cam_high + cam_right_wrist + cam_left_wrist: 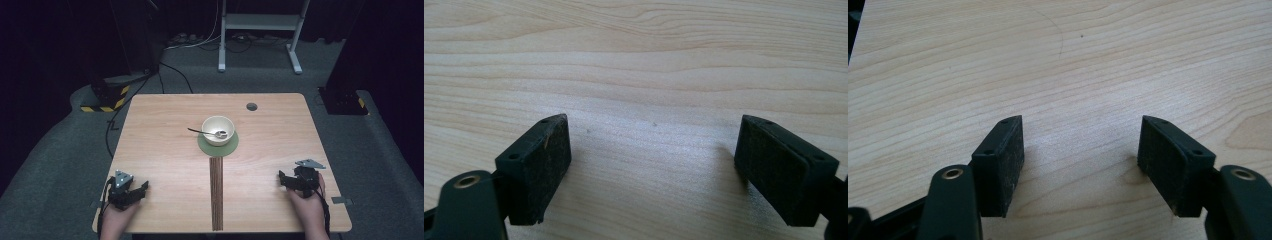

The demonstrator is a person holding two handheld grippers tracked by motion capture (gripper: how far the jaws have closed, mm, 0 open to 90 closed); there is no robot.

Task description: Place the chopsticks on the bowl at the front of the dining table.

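High view: cream bowl on green mat, spoon inside.

High view: overhead, facing forward and down across whole table. Both gripper views: close, low, looking along own jaws. Shared: bare wooden tabletop.

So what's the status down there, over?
Left gripper and right gripper open, empty, at the table's near corners. Spoon rests in bowl on green mat. Path clear.
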